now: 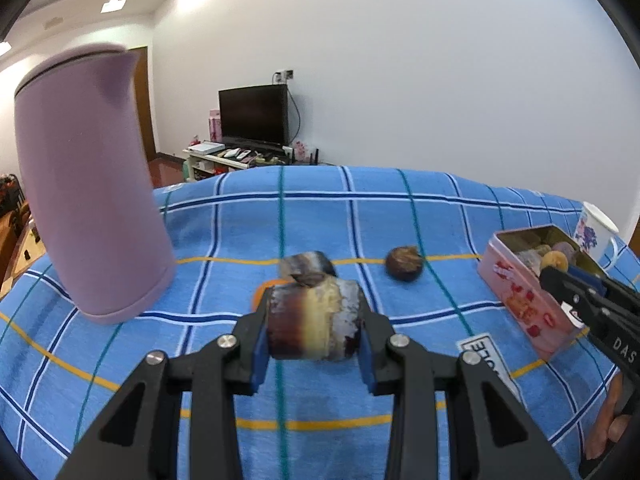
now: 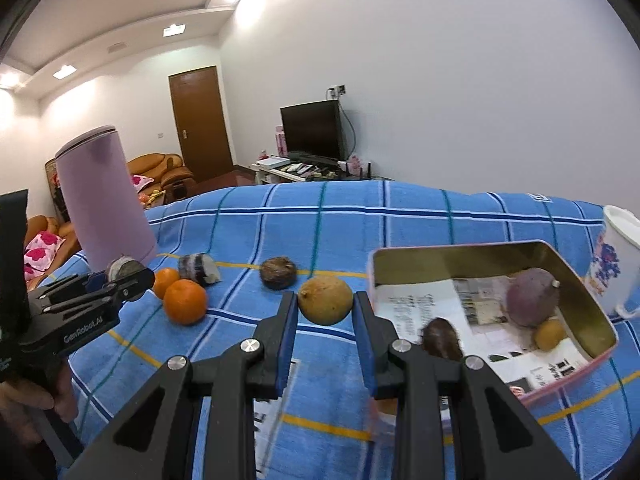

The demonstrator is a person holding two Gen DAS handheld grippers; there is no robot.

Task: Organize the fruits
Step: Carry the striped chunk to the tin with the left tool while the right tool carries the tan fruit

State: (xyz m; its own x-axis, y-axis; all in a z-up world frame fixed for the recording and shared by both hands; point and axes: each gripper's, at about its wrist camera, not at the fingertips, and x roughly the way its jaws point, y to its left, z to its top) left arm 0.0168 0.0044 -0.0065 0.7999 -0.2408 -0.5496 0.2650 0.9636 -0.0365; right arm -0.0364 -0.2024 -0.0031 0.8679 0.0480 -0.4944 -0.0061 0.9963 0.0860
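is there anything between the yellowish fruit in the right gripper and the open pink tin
Nothing visible. The yellowish fruit sits between the right gripper fingers, just left of the pink tin's near wall, with only bare tablecloth between.

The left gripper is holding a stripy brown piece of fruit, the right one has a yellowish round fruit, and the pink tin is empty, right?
Not quite: the pink tin is not empty. The right wrist view shows a purplish fruit and a small yellow one inside. The left gripper does hold the stripy piece, and the right gripper the yellowish fruit.

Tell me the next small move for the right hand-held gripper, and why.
Probably carry it right over the open pink metal tin: the right hand-held gripper already clamps the round yellow-brown fruit, and the tin holds other fruits with bare paper lining beside them.
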